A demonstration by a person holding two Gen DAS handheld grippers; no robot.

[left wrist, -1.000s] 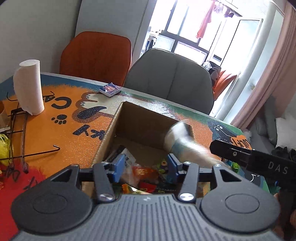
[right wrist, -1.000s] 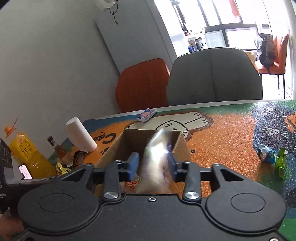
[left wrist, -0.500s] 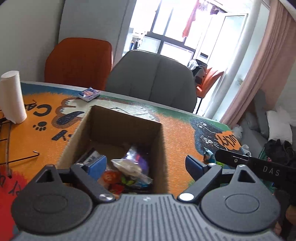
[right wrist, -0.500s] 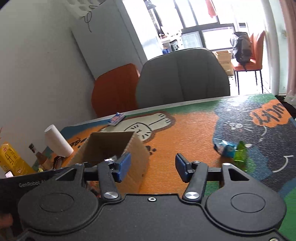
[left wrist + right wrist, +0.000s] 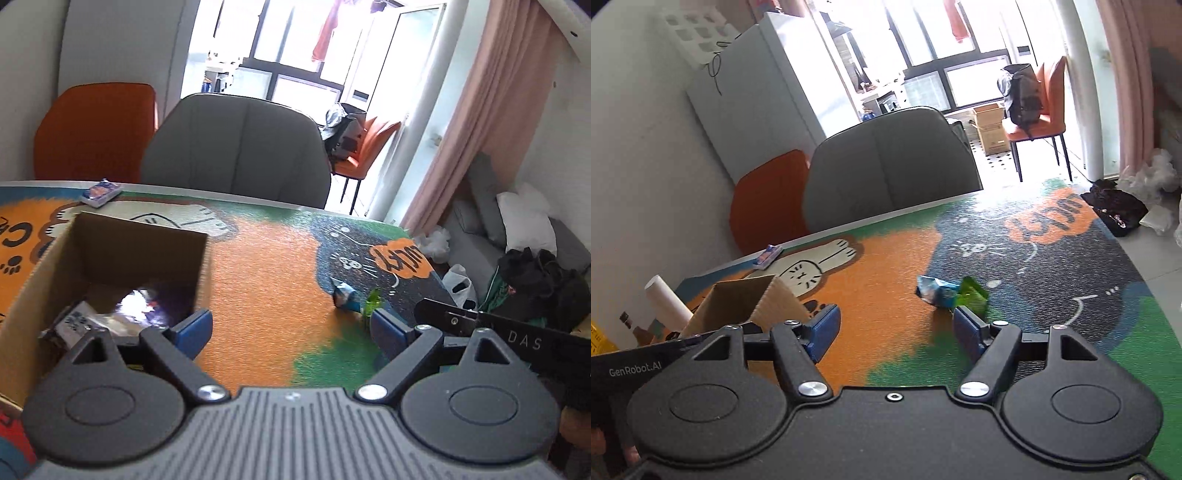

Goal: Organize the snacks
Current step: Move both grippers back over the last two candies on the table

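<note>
The step in hand looks like fetching the two loose snacks, a blue packet (image 5: pixel 936 291) and a green packet (image 5: pixel 971 297) lying touching each other on the printed mat (image 5: pixel 886 266), so the right gripper (image 5: pixel 892 332) should straddle one packet and close only when its pads flank it. Its jaws are opening with nothing between them, the packets just ahead of the right-hand fingertip. The left gripper (image 5: pixel 290 332) stands wide and empty beside the cardboard box (image 5: pixel 122 236) (already holding wrapped snacks).

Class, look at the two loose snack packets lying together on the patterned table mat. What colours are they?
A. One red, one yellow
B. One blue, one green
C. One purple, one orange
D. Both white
B: the blue packet and the green packet lie touching on the mat, outside the cardboard box.
</note>
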